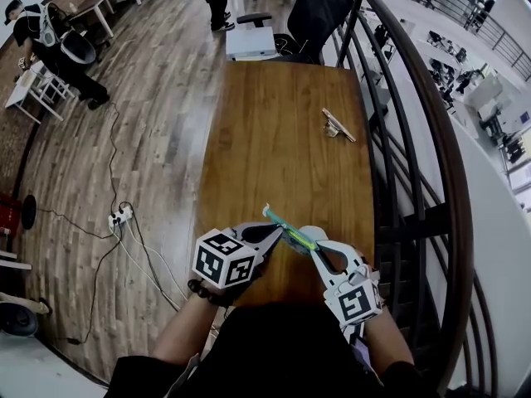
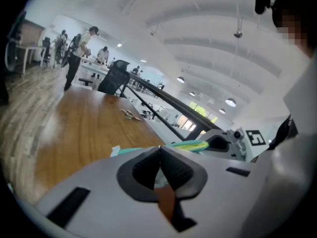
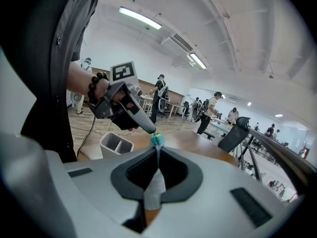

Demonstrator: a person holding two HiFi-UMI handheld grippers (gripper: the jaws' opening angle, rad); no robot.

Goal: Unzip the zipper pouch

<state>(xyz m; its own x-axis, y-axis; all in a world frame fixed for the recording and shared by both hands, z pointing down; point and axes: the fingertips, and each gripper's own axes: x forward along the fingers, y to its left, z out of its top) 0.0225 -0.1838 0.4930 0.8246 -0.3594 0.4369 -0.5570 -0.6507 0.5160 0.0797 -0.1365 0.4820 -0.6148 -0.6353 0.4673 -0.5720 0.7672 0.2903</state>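
A slim teal and yellow-green zipper pouch (image 1: 289, 230) is held edge-on above the near end of the wooden table (image 1: 274, 139). My left gripper (image 1: 276, 233) is shut on its left part, where a thin pale strip shows between the pads; whether that is the zipper pull I cannot tell. My right gripper (image 1: 314, 252) is shut on the pouch's right end. In the left gripper view the pouch (image 2: 190, 145) runs from my left gripper (image 2: 159, 148) to the right one. In the right gripper view its teal tip (image 3: 157, 140) pokes past my right gripper (image 3: 157, 150).
A small metal tool (image 1: 338, 125) lies at the table's far right. A black stair railing (image 1: 415, 148) runs along the right edge. An office chair (image 1: 319, 11) stands at the far end. Cables and a power strip (image 1: 121, 217) lie on the floor at left. People stand far off.
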